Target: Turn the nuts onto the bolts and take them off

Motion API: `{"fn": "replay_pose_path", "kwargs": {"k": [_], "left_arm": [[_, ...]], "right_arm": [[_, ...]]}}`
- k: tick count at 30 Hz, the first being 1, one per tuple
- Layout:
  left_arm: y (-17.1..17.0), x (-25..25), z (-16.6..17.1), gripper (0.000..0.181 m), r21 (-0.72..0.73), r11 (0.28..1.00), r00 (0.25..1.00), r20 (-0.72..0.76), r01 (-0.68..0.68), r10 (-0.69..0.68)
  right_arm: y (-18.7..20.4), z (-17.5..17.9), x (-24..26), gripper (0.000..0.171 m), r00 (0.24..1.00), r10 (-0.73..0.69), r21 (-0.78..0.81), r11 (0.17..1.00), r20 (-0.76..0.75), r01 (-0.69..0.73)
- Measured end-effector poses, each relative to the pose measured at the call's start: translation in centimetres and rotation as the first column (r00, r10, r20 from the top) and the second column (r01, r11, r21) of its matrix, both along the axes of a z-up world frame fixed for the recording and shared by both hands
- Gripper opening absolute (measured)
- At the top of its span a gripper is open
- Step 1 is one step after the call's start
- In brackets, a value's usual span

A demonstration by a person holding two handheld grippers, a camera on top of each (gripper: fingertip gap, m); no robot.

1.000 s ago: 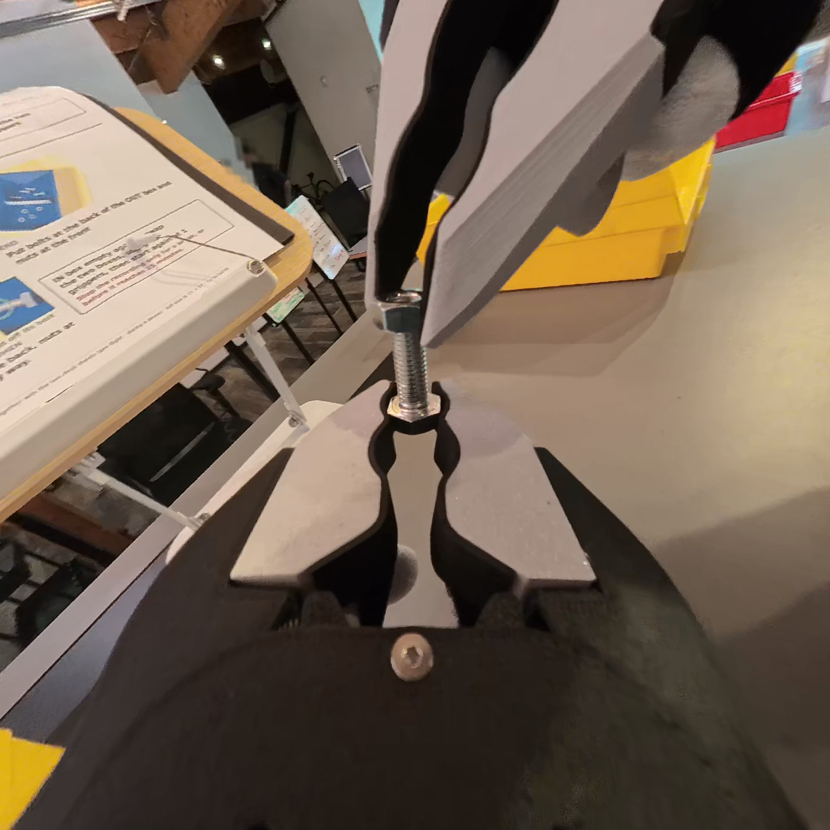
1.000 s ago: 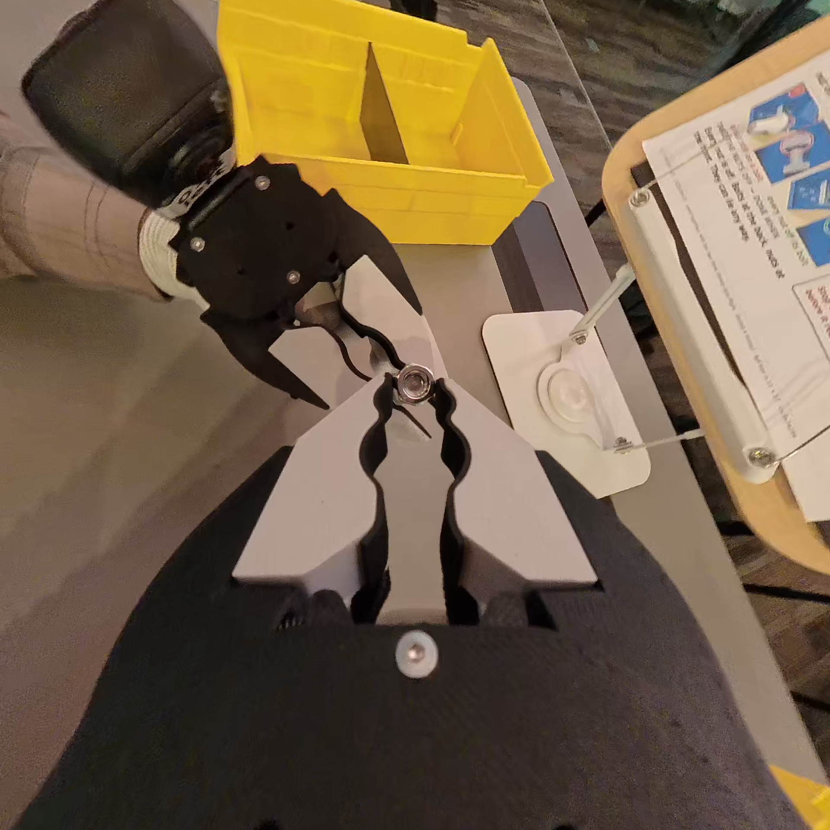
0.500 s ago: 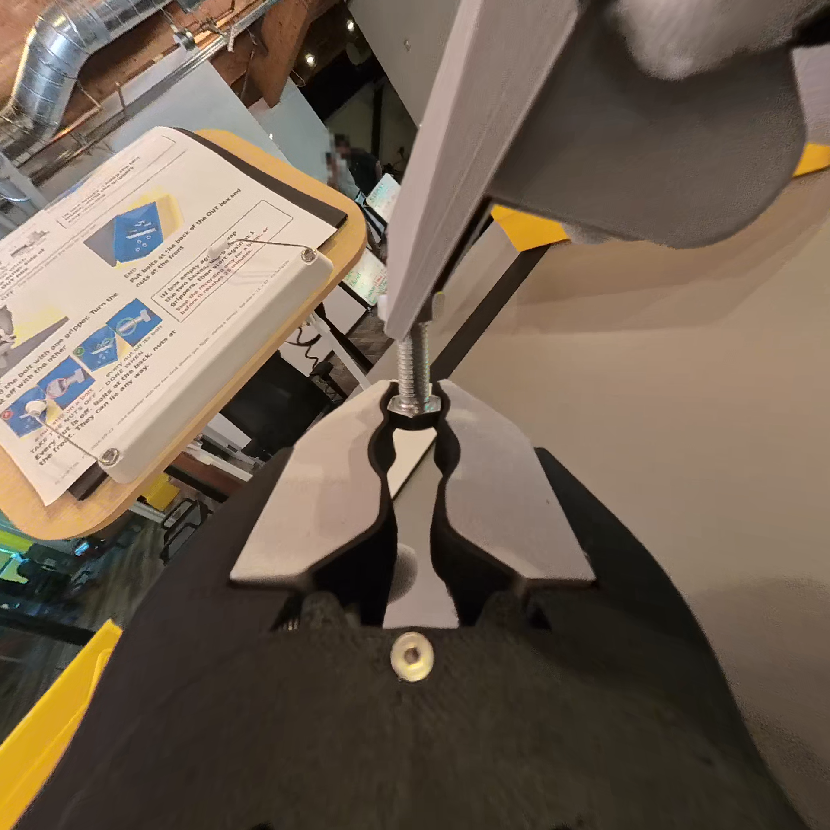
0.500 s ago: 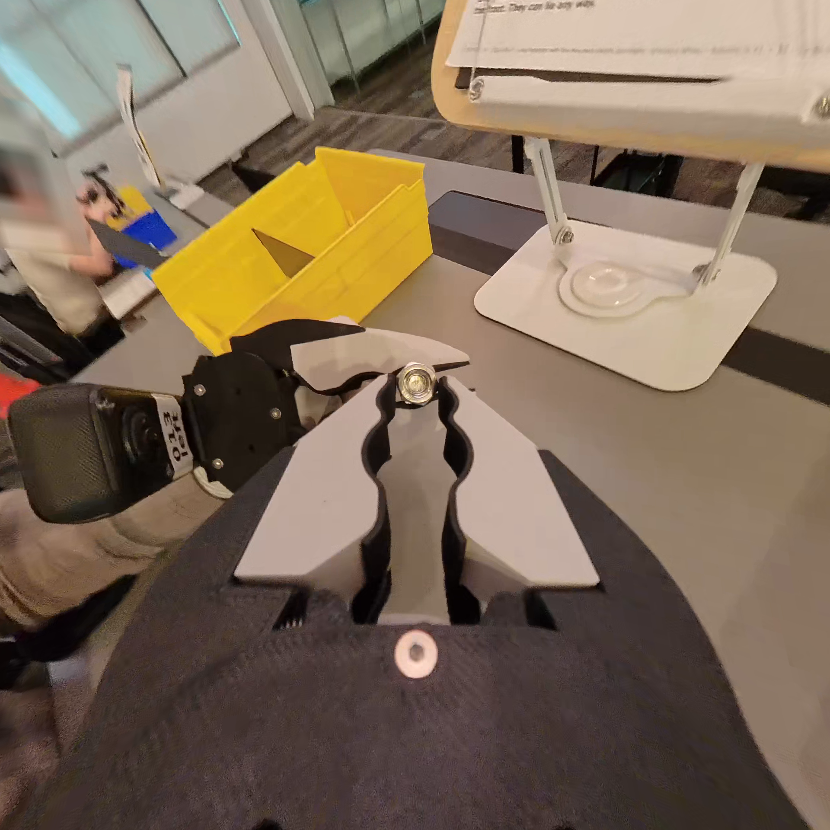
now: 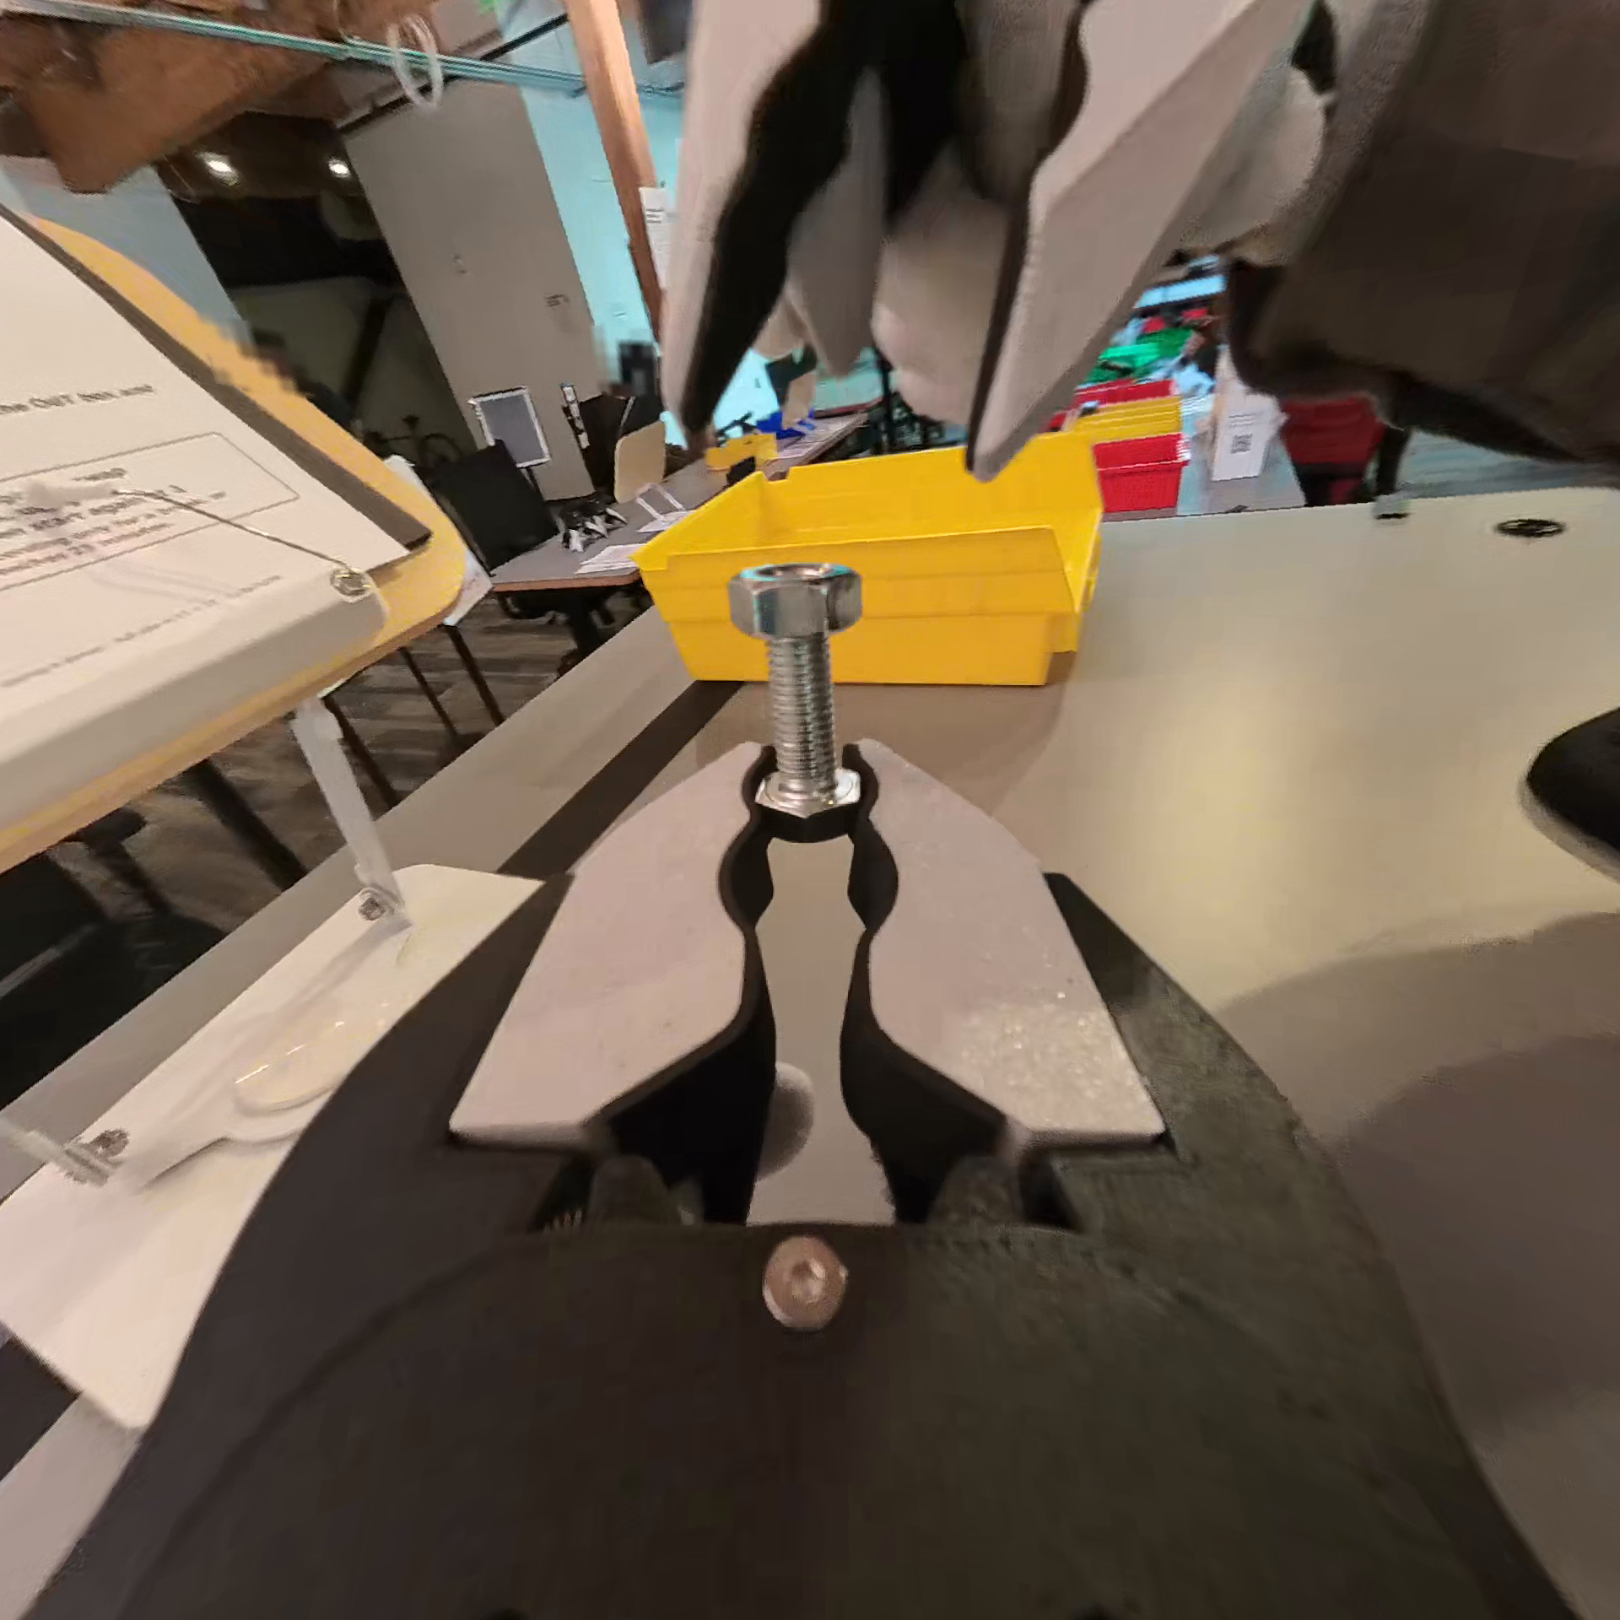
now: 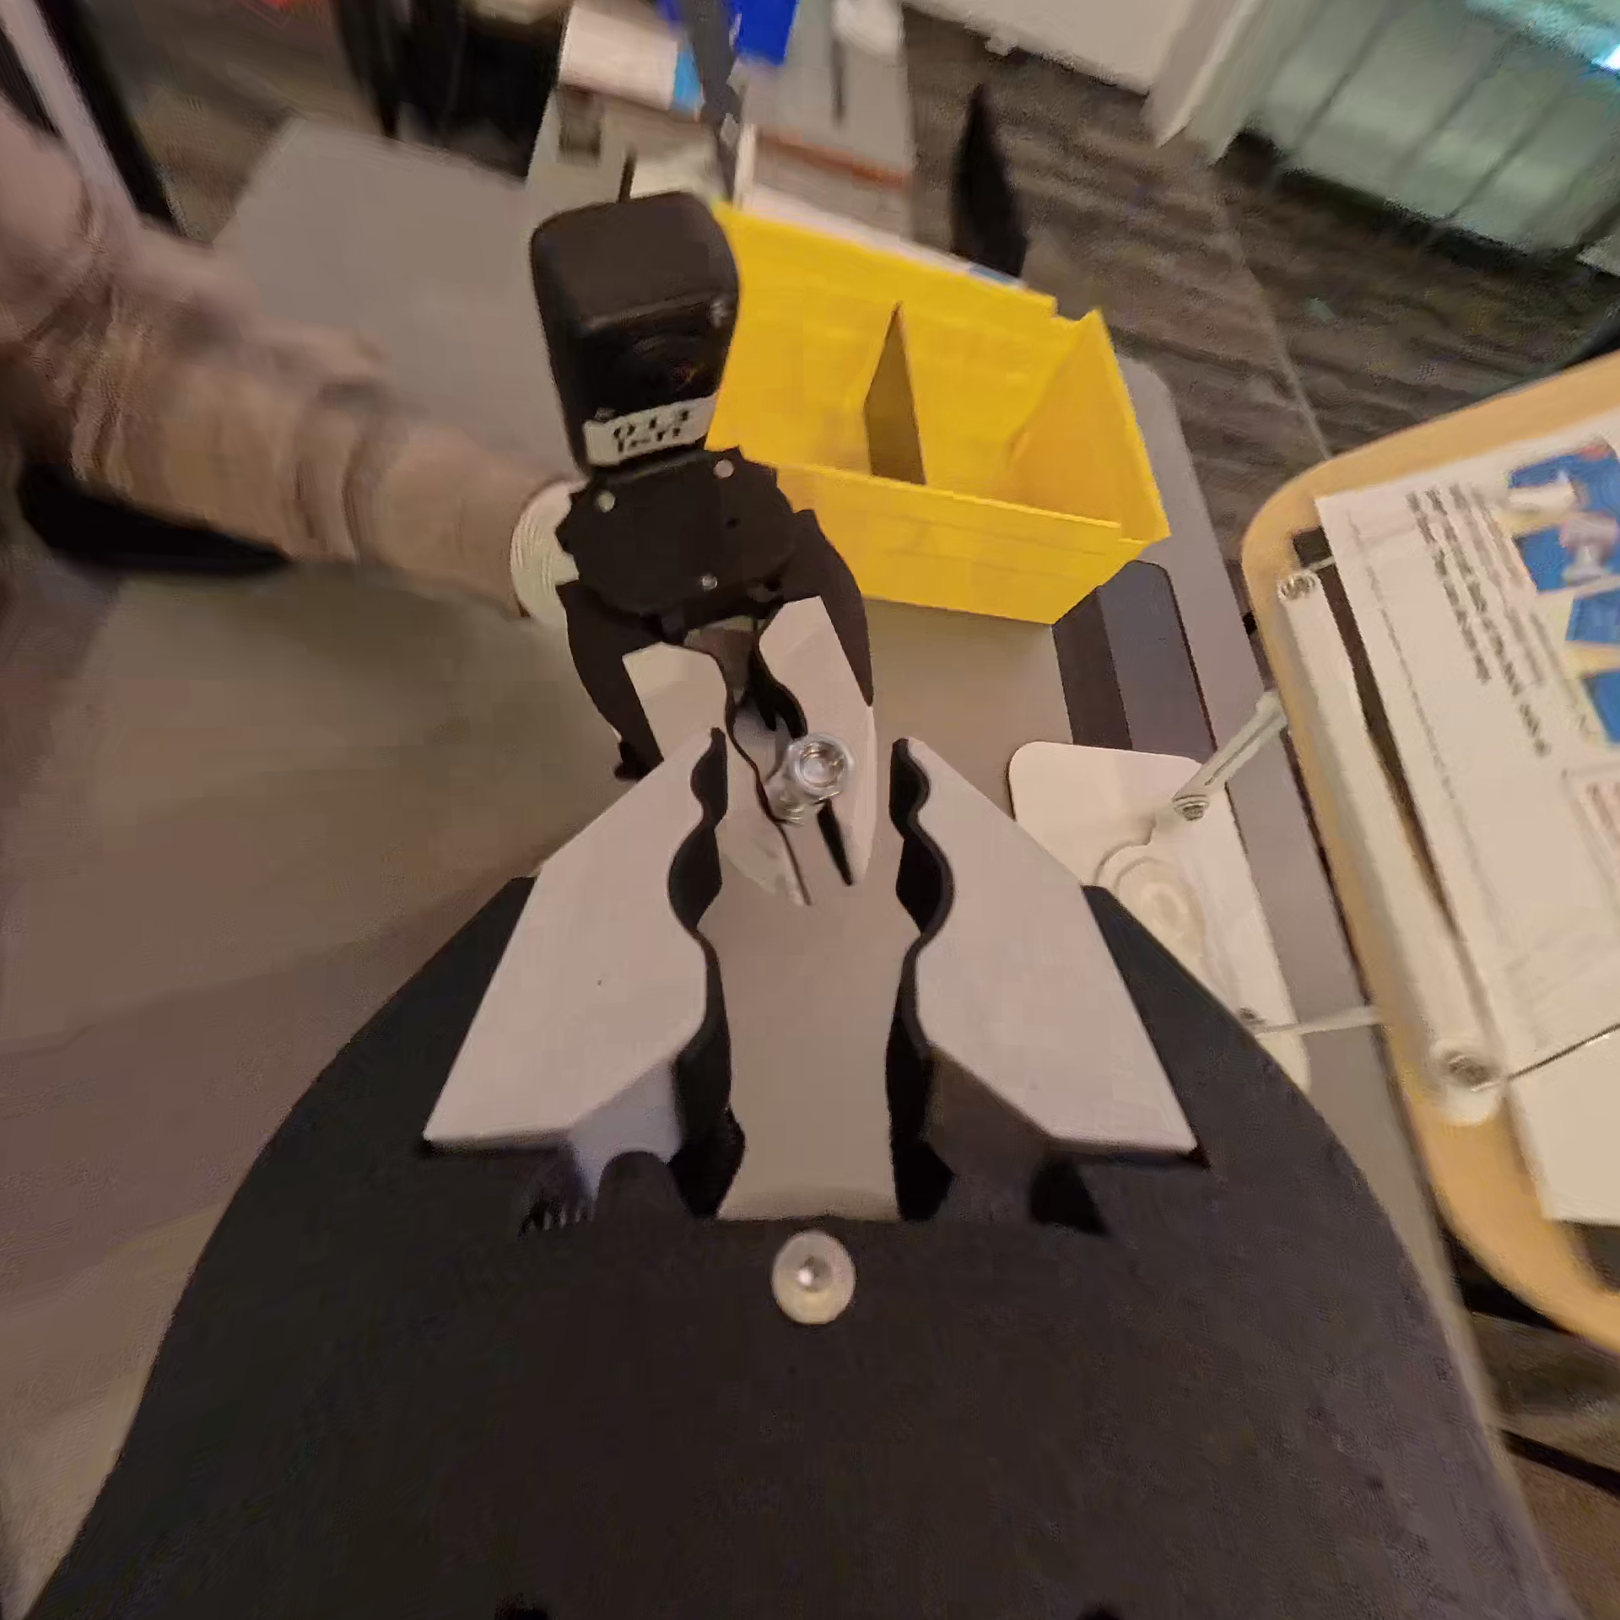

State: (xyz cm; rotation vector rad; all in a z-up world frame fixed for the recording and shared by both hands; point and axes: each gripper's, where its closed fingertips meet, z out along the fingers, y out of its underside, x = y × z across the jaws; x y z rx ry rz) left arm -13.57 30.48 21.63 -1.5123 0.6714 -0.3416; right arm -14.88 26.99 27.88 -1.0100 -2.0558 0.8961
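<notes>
**Kid:** Grey table (image 5: 1271, 745), big busy room behind it. What do the fingers do?

**Friend:** Left gripper (image 5: 808, 793) squeezes the little nut (image 5: 808, 789) tight at its tips. The bolt (image 5: 798, 675) stands up out of the nut, its head on top.

**Kid:** And the other one?

**Friend:** Right gripper (image 6: 811, 754) hangs above the bolt at 12 o'clock in the left view, fingers spread wide, holding nothing. The bolt head sits in the gap but touches neither finger.

**Kid:** What's around them?

**Friend:** A yellow bin (image 5: 885, 605) just behind the bolt. A paper stand (image 5: 175, 561) at 9 o'clock.
</notes>
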Motion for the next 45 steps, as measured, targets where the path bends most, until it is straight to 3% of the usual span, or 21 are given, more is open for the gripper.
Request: {"fn": "replay_pose_path", "kwargs": {"k": [4,8,14,18,23,27,29,32,34,37,40,45], "left_arm": [[-0.9,1.3,-0.1,0.014,-0.028,0.994,0.994,0.041,0.101,-0.1],[-1.7,2.0,0.1,0.014,-0.037,0.984,0.983,0.066,0.175,-0.172],[-2.6,2.5,0.3,0.014,-0.039,0.97,0.969,0.07,0.238,-0.235],[-2.4,2.4,0.3,0.014,-0.033,0.975,0.975,0.057,0.219,-0.216],[-1.3,1.2,-0.1,0.014,-0.034,0.991,0.991,0.046,0.128,-0.127],[-0.1,0.0,-0.6,0.014,-0.031,0.999,0.999,0.029,0.026,-0.025],[0.2,-0.6,-0.8,0.013,-0.03,1.0,1.0,0.021,-0.009,0.01],[0.4,-0.4,-1.4,0.013,-0.035,0.999,0.999,-0.024,-0.022,0.021],[0.1,0.0,-1.2,0.013,-0.032,0.999,1.0,-0.014,0.002,-0.002],[-0.7,0.7,-0.5,0.014,-0.028,0.997,0.997,0.024,0.073,-0.073],[-1.3,1.1,0.0,0.014,-0.026,0.992,0.991,0.053,0.124,-0.123],[-2.3,2.3,0.3,0.014,-0.031,0.978,0.976,0.072,0.207,-0.204]], "right_arm": [[-1.0,-0.7,0.2,0.032,0.962,0.186,0.212,0.95,0.198,-0.227],[-1.6,-2.1,1.0,0.029,0.878,0.285,0.299,0.862,0.384,-0.41],[-1.9,-2.2,1.1,0.019,0.819,0.33,0.333,0.793,0.47,-0.511],[-1.7,-2.2,1.2,0.015,0.805,0.313,0.321,0.798,0.504,-0.511],[-0.4,-2.5,0.4,0.016,0.834,0.144,0.28,0.9,0.532,-0.334],[0.6,-3.1,-0.6,0.016,0.817,-0.112,0.193,0.981,0.565,0.002],[0.9,-3.2,-1.3,0.016,0.794,-0.223,0.093,0.974,0.565,0.207],[1.2,-3.8,-0.9,0.016,0.767,-0.275,0.029,0.948,0.58,0.318],[0.9,-3.7,-0.4,0.02,0.788,-0.225,0.027,0.966,0.574,0.256],[0.1,-2.5,0.1,0.041,0.87,-0.064,0.092,0.996,0.488,0.021],[1.0,-2.6,1.2,0.04,0.884,0.07,0.325,0.914,0.463,-0.243],[-0.9,-2.1,1.5,0.033,0.854,0.255,0.375,0.815,0.453,-0.442]]}}
